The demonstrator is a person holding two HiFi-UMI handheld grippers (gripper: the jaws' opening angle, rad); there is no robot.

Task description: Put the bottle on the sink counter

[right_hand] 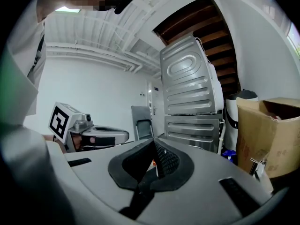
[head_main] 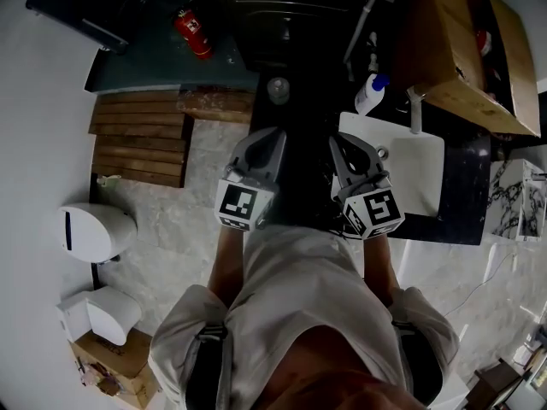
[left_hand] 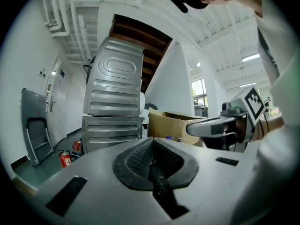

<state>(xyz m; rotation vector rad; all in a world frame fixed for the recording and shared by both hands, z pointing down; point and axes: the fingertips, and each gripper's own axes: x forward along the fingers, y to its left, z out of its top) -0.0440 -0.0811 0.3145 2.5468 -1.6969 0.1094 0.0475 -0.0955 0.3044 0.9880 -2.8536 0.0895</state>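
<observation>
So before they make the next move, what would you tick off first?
1. Left gripper free to grab: ok, jaws shut with nothing between them.
2. Right gripper free to grab: ok, jaws shut with nothing between them.
3. Bottle in sight: ok, white with a blue top.
4. Bottle on the sink counter: ok, it stands behind the basin, near the tap.
5. Bottle clear of both grippers: ok, neither touches it.
6. Bottle top closed: cannot tell, too small.
</observation>
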